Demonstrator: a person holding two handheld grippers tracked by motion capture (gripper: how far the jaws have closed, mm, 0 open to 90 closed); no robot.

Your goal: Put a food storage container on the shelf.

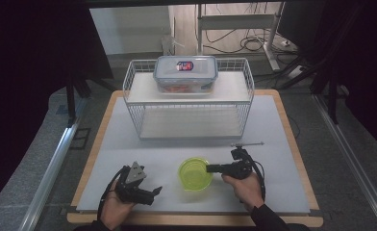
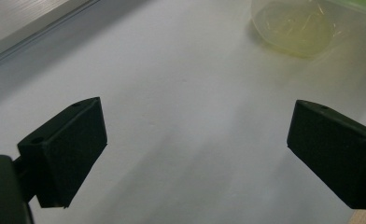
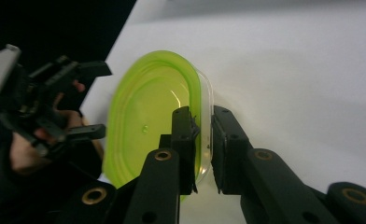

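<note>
Unreadable red-blue label (image 1: 185, 66) on container lid (image 1: 185, 67)

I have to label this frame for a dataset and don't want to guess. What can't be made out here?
- Contents of the lidded container on the wire rack: high view, too small and blurred; only something reddish shows.
- Label on its lid: high view, too small to read.
- Green bowl: left gripper view, cut by the top edge.
- Bowl wall between the right gripper jaws: right gripper view, covered by the jaws.
</note>
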